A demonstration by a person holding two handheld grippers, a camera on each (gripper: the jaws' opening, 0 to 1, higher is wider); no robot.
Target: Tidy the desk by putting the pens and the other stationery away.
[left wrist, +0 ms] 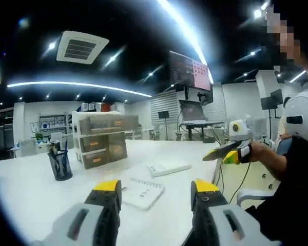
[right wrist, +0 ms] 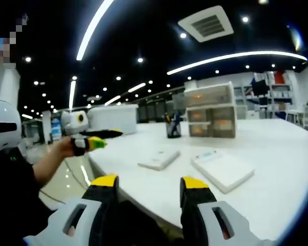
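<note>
On the white surface, seen from the left gripper view, a spiral notepad lies nearest, just ahead of the left gripper, whose yellow-tipped jaws stand apart with nothing between them. A flat white pad lies a little farther off, nearer the surface's right edge, where the top curves away and drops to the pale floor. Toward the back stand a dark mesh pen cup with pens upright in it and, beside it, a stack of translucent drawers; cup and drawers are close but whether they touch cannot be told. Wide bare surface lies to the left of the notepad and in front of the cup.

Beyond the right edge, the right gripper appears held out over the floor by a person's hand, jaws apart. In the right gripper view its own jaws also stand apart and empty, poised above the near rounded edge of the surface. From this side the flat pad lies near that edge, the notepad to its right, well apart from the pen cup and drawers at the back. The left gripper hangs off the edge at the left, jaws apart. Open bare surface runs around the two pads on every side.
</note>
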